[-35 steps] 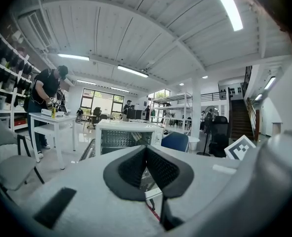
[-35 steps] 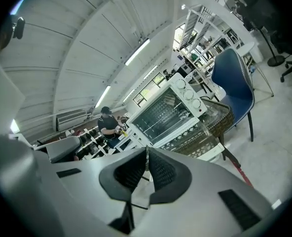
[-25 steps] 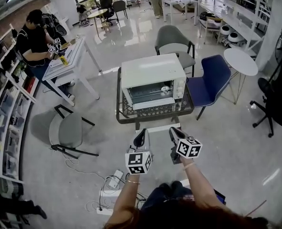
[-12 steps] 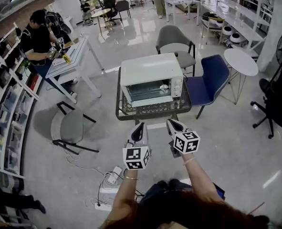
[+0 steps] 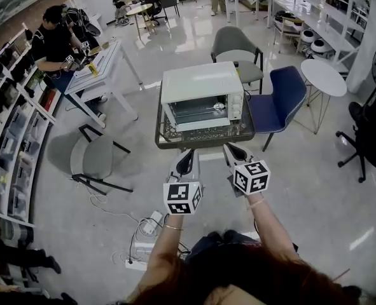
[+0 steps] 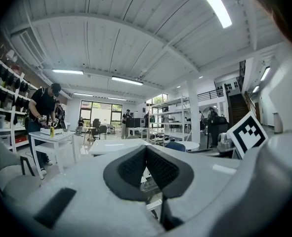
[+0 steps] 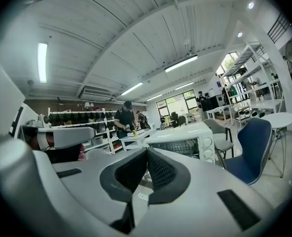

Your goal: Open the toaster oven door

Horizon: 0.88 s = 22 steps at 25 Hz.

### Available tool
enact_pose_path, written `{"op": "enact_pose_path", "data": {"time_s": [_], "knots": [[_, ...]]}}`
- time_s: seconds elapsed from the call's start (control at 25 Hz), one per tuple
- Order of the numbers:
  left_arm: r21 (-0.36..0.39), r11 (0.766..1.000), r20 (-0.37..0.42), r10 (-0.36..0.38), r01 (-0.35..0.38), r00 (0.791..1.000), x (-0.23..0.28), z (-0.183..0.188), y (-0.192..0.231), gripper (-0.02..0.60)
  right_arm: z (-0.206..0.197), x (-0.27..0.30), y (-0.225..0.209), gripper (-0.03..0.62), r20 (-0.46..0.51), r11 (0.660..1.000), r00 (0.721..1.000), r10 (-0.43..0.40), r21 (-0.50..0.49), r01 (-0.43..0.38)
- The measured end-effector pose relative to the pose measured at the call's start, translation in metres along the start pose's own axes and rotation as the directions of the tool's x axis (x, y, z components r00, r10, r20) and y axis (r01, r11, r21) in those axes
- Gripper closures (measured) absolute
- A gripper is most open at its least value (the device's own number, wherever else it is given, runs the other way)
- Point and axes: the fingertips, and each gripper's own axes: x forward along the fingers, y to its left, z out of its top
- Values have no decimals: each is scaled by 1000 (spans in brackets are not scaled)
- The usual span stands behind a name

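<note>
A white toaster oven [image 5: 202, 95] with its glass door closed stands on a small dark glass table [image 5: 204, 136] in the head view. Its knobs sit at the right of the front. My left gripper [image 5: 187, 159] hangs just short of the table's near edge, jaws shut with nothing between them. Beside it to the right, my right gripper [image 5: 229, 152] is also shut and empty. In the right gripper view the oven [image 7: 185, 141] shows past the closed jaws [image 7: 146, 153]. In the left gripper view the jaws [image 6: 146, 151] meet, and the oven's top [image 6: 116, 146] lies beyond them.
A grey chair [image 5: 237, 51] and a blue chair [image 5: 281, 103] stand behind and right of the oven table. A round white table [image 5: 322, 78] is farther right. A grey chair [image 5: 92, 157] sits at left. A person works at a white desk [image 5: 98, 68]. Cables and a power strip [image 5: 140, 253] lie on the floor.
Both grippers have risen and moved closer to the table's near edge. The right gripper has rolled a little. The oven door stays closed.
</note>
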Motion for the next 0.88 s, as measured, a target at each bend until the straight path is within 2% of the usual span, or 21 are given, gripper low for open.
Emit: {"op": "enact_pose_path", "data": {"time_s": [0.48, 0.88], "knots": [[16, 1000, -3, 1, -1, 1000, -17, 14, -15, 571, 24, -21, 23, 592, 20, 993, 1000, 19, -118, -16], [27, 1000, 5, 2, -2, 1000, -27, 23, -18, 569, 35, -33, 35, 592, 28, 984, 1000, 5, -179, 1]]}}
